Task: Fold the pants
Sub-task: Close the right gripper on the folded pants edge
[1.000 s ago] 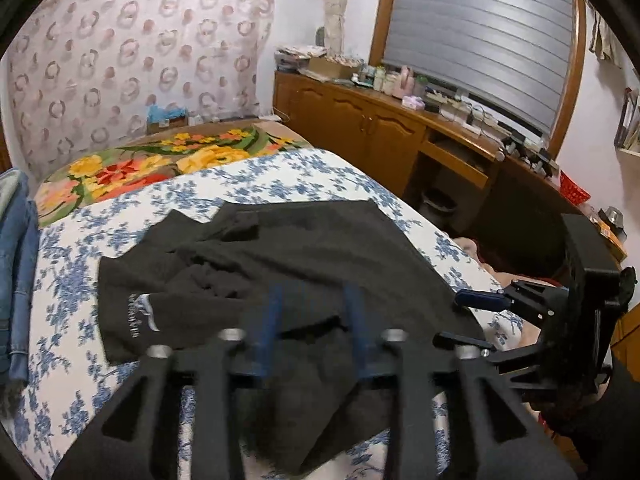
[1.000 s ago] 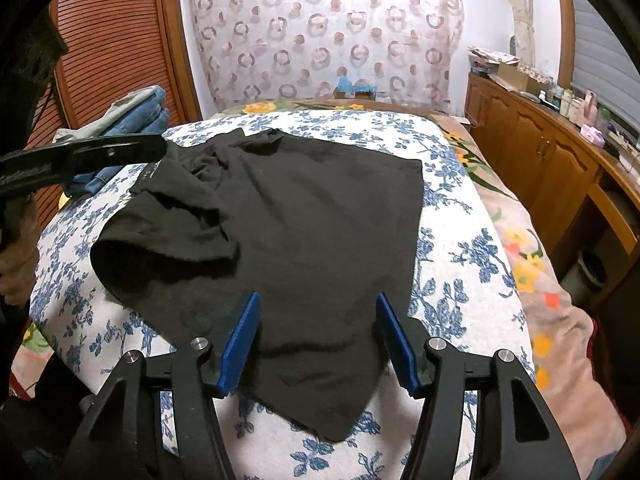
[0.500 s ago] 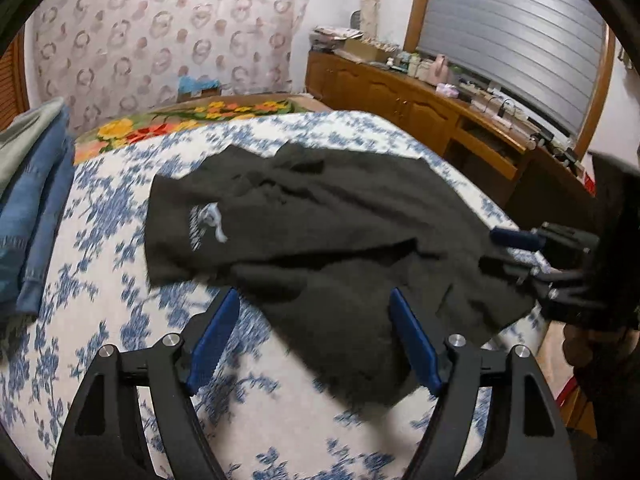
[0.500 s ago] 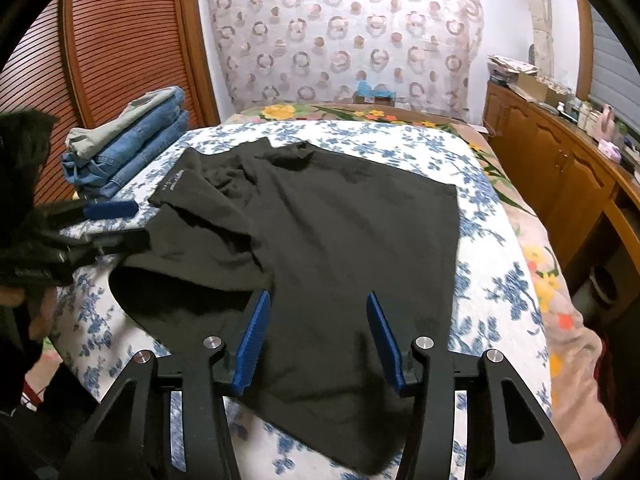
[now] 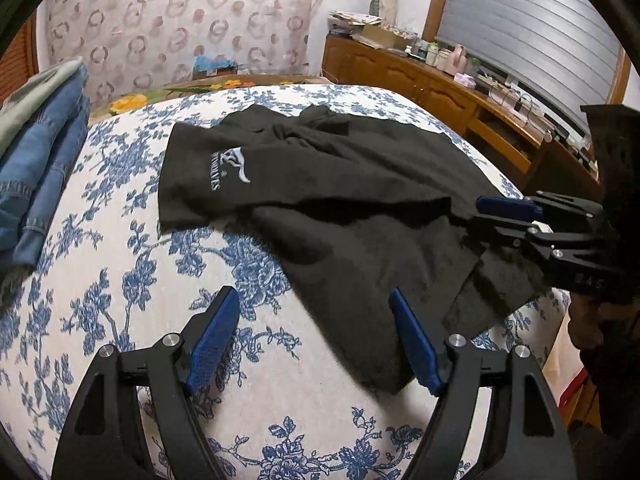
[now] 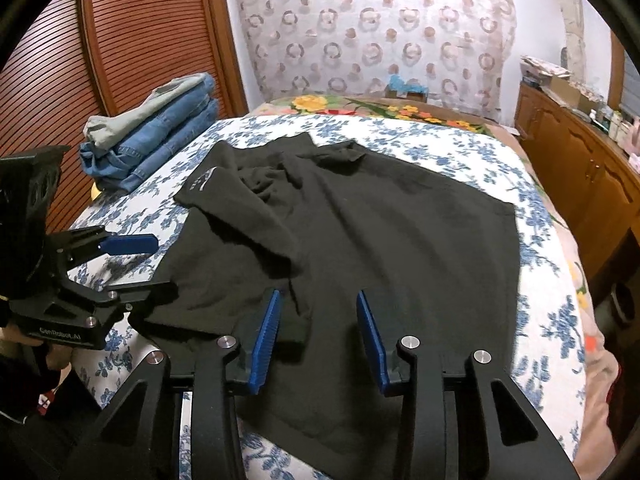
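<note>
Black pants (image 6: 360,240) lie rumpled across the blue-flowered bed (image 6: 540,280), the spread left gripper (image 5: 314,340) hovering over their near edge, the spread right gripper (image 6: 318,336) above their middle, folded jeans (image 6: 160,128) stacked beyond them.

A bed (image 6: 420,140) with a blue-flowered white cover fills the middle; a stack of jeans (image 6: 160,128) lies on it at 10 o'clock in the right wrist view; a ring-patterned curtain (image 6: 372,28) hangs at 12 o'clock; a slatted wooden door (image 6: 140,40) stands at 11 o'clock; a wooden cabinet (image 5: 440,84) with small clutter on top runs along at 2 o'clock.
</note>
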### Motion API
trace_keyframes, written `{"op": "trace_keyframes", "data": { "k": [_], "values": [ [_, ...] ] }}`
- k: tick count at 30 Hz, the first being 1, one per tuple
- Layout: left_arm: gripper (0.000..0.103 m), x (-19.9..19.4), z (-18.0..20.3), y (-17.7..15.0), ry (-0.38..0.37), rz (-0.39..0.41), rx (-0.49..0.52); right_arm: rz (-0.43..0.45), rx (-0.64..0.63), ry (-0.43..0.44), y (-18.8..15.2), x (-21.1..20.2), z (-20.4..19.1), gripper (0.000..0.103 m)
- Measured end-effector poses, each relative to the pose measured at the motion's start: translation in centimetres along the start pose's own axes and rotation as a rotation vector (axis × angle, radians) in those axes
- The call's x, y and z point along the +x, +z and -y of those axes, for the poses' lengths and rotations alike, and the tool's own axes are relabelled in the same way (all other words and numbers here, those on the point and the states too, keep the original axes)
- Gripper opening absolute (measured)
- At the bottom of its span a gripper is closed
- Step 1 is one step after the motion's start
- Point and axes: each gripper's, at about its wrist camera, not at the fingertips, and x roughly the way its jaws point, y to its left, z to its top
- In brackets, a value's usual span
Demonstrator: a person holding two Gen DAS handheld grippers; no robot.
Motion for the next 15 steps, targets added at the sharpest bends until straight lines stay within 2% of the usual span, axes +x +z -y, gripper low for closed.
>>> {"op": "trace_keyframes", "data": {
  "k": [8,13,15],
  "values": [
    [0.078,-0.2,-0.4,-0.1,-0.017,0.014,-0.015,-0.041,-0.014,0.023,0.7,2.0,-0.5,0.034],
    [0.078,-0.4,-0.6,-0.1,-0.023,0.019,-0.018,-0.058,-0.022,0.042,0.7,2.5,-0.9,0.02],
    [0.078,-0.5,-0.6,-0.1,-0.022,0.019,-0.019,-0.053,-0.026,0.044,0.7,2.3,-0.9,0.01]
  ]
}}
